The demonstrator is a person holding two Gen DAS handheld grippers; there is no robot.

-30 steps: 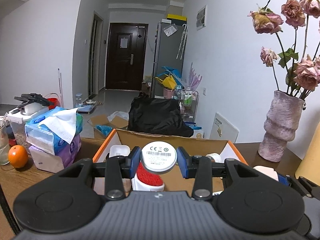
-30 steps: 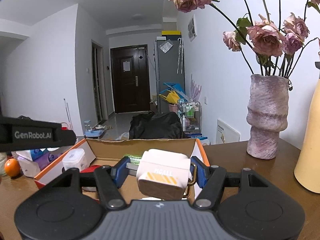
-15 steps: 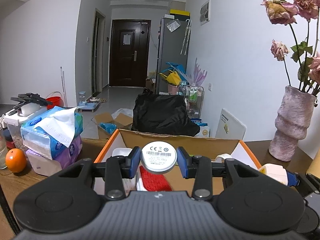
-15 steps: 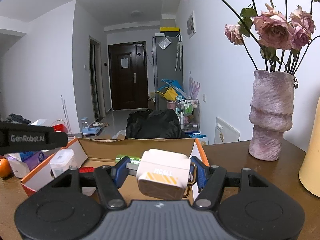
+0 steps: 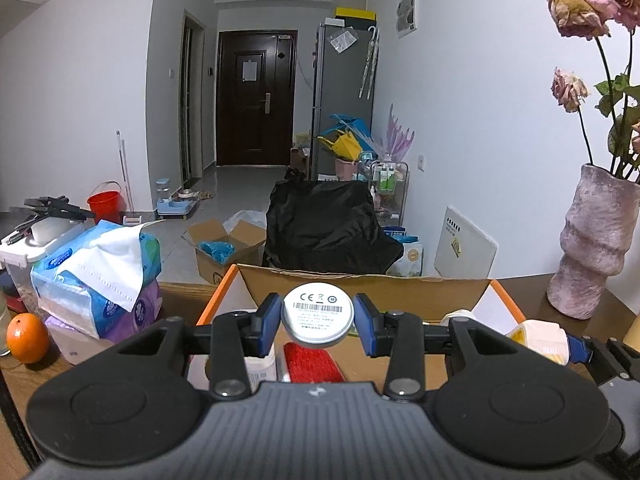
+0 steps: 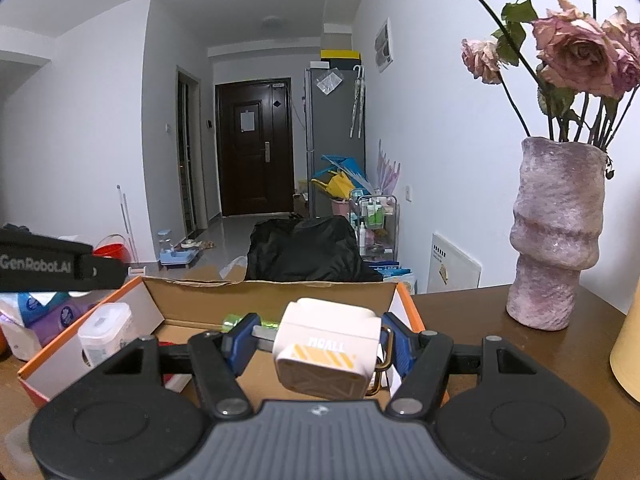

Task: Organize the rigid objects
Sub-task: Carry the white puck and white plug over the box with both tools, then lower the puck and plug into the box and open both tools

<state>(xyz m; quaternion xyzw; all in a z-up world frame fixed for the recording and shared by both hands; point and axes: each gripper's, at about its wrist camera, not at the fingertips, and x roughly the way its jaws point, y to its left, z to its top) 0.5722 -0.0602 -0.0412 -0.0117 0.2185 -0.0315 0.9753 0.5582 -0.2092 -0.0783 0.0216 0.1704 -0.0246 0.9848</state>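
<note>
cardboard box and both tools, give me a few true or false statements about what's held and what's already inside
1. The left tool grips a round silver disc with a barcode label. True.
2. The right tool is empty. False: it is shut on a white boxy item with yellow stripes.
3. A red item lies inside the cardboard box. True.
4. The vase of dried roses stands inside the box. False: it stands on the table, to the right of the box.
5. The orange lies inside the box. False: it sits on the table left of the box, beside the tissue packs.
</note>
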